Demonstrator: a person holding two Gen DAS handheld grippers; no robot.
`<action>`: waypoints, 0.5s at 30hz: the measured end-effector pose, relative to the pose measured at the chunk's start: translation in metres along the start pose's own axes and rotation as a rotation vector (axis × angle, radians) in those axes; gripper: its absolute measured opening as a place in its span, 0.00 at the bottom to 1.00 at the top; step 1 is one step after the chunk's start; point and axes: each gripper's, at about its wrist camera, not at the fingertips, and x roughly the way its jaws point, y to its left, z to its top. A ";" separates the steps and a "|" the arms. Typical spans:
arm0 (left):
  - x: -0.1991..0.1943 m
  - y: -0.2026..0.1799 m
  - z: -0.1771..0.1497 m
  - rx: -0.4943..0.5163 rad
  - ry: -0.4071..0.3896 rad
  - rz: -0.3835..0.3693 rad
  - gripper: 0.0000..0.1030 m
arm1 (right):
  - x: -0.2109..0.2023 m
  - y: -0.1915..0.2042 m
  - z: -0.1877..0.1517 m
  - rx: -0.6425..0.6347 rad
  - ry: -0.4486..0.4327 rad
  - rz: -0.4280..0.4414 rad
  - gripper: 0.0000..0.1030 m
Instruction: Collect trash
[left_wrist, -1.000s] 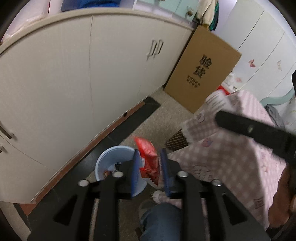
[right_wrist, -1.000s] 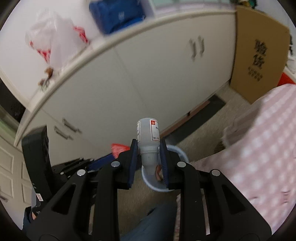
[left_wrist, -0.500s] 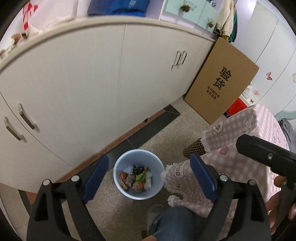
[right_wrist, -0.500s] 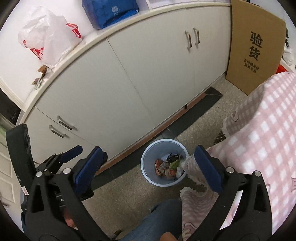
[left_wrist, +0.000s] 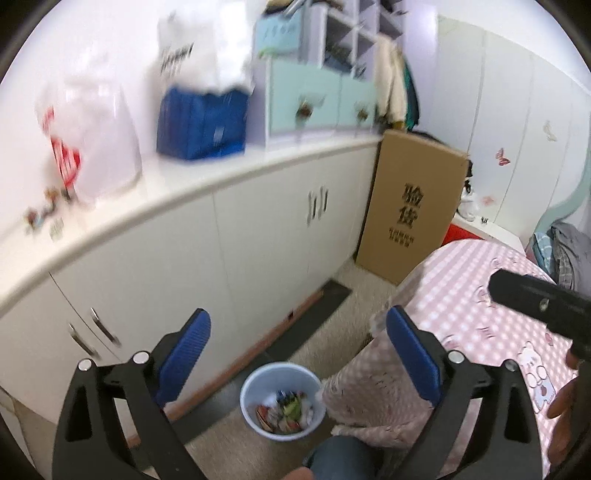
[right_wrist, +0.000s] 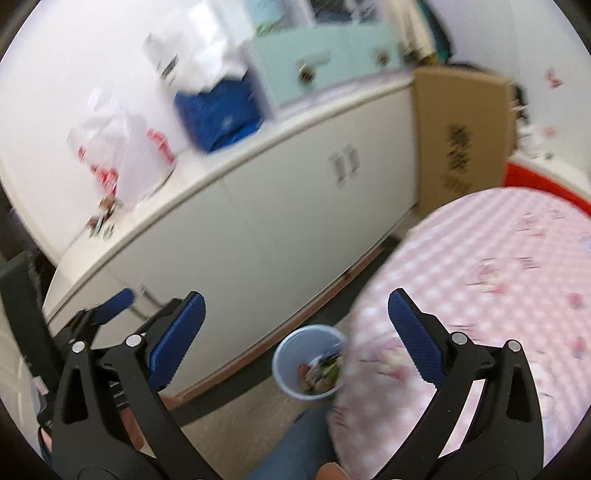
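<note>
A pale blue waste bin (left_wrist: 246, 391) stands on the floor between the cabinet and the table, with wrappers and other trash (left_wrist: 284, 410) inside. My left gripper (left_wrist: 298, 317) hovers high above it, its jaws opening wide with nothing between them. In the right wrist view the same bin (right_wrist: 282, 356) and its trash (right_wrist: 319, 373) lie below my right gripper (right_wrist: 296, 299), which is open and empty. The right gripper's black body (left_wrist: 535, 299) shows at the right of the left wrist view. A blue pad of the left gripper (right_wrist: 114, 308) shows at the left of the right wrist view.
A table in a pink checked cloth (left_wrist: 480, 314) stands right of the bin. A long white cabinet (left_wrist: 258, 240) runs behind, with plastic bags (left_wrist: 92, 147) and a blue pack (left_wrist: 201, 122) on top. A cardboard box (left_wrist: 410, 210) leans at its end. The person's knee (left_wrist: 340, 458) is below.
Both grippers opened: the red snack packet left the left one and the white bottle left the right one. Both then rose and tipped up, so the bin looks smaller and lower.
</note>
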 end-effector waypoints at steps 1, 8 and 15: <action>-0.009 -0.006 0.002 0.006 -0.012 0.002 0.92 | -0.016 -0.004 0.000 0.007 -0.024 -0.038 0.94; -0.102 -0.041 0.012 0.051 -0.184 -0.042 0.95 | -0.112 -0.010 -0.009 0.022 -0.176 -0.249 0.94; -0.166 -0.059 0.007 0.045 -0.238 -0.110 0.95 | -0.180 -0.005 -0.020 0.010 -0.280 -0.360 0.94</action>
